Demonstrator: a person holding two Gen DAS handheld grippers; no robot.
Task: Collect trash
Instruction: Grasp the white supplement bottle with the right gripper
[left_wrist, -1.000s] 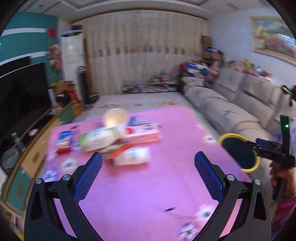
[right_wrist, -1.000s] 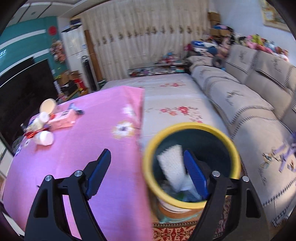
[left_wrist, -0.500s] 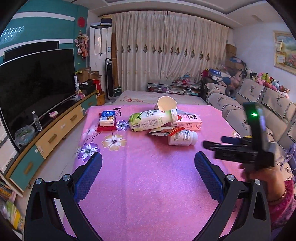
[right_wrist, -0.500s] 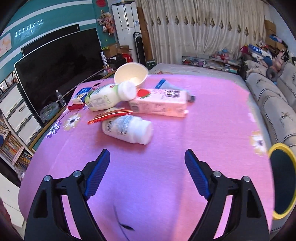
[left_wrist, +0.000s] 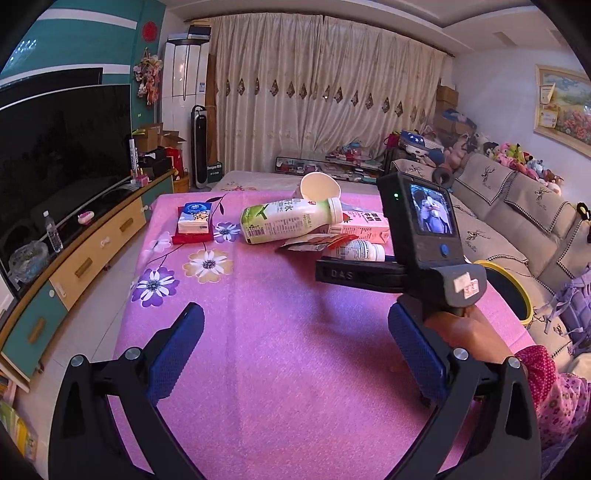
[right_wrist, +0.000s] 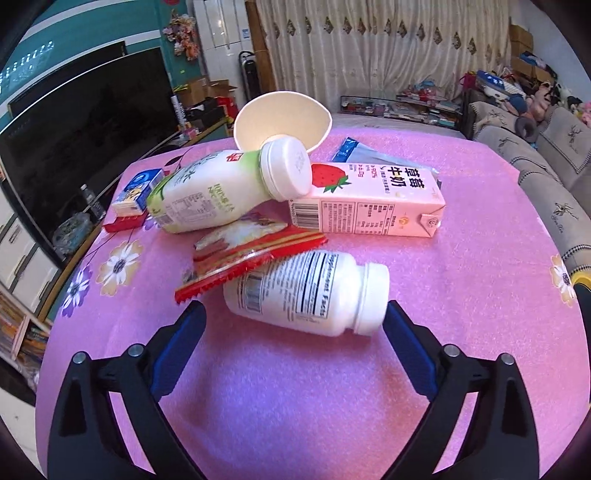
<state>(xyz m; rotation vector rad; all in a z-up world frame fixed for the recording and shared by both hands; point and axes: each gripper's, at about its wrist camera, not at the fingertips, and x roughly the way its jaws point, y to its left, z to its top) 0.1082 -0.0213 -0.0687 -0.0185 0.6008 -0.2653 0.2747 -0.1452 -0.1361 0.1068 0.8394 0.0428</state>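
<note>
A heap of trash lies on the pink table (right_wrist: 295, 406): a white pill bottle (right_wrist: 306, 291) on its side, a red snack wrapper (right_wrist: 247, 254), a pink strawberry milk carton (right_wrist: 369, 206), a green-white drink bottle (right_wrist: 221, 192) and a paper cup (right_wrist: 282, 118). My right gripper (right_wrist: 293, 332) is open, its fingers on either side of the pill bottle, just short of it. My left gripper (left_wrist: 295, 350) is open and empty above the near table. The heap (left_wrist: 314, 225) lies beyond it, with the right gripper's body (left_wrist: 417, 236) in front of it.
A yellow-rimmed bin (left_wrist: 506, 291) stands off the table's right edge by the sofa (left_wrist: 517, 206). A tissue pack on a red box (left_wrist: 194, 223) lies at the table's far left. A TV and cabinet (left_wrist: 66, 155) line the left wall.
My right gripper has swung from the bin to the trash heap and closed in on the pill bottle. The left view has turned left and steadied on the table.
</note>
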